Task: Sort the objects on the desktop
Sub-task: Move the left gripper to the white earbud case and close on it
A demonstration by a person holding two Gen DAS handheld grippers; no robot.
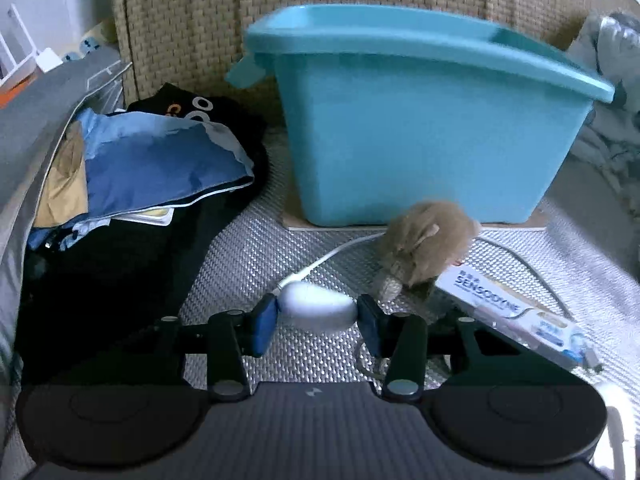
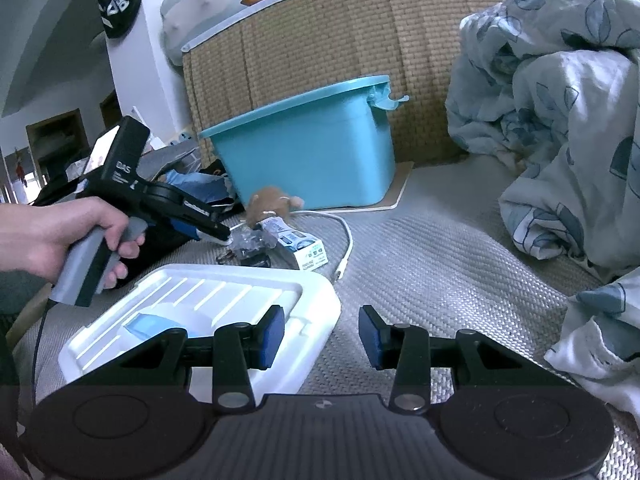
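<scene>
Our left gripper [image 1: 317, 322] has its blue fingers [image 1: 262, 326] pressed against both ends of a white oval charger plug [image 1: 316, 307], which lies on the woven bed mat [image 1: 248, 264]. Its white cable [image 1: 332, 252] curves away toward a tan plush toy [image 1: 426, 242] just beyond. Beside the toy lies a Sensodyne toothpaste box [image 1: 516, 314]. Behind them stands the teal storage bin [image 1: 420, 120], with a pile of blue and black clothes [image 1: 160, 160] to its left.

Our right gripper [image 2: 322, 336] hangs with its fingers [image 2: 274, 338] spread wide, gripping nothing, above the mat next to a white plastic lid [image 2: 224, 300]. A rumpled leaf-print quilt [image 2: 560, 120] fills the right side.
</scene>
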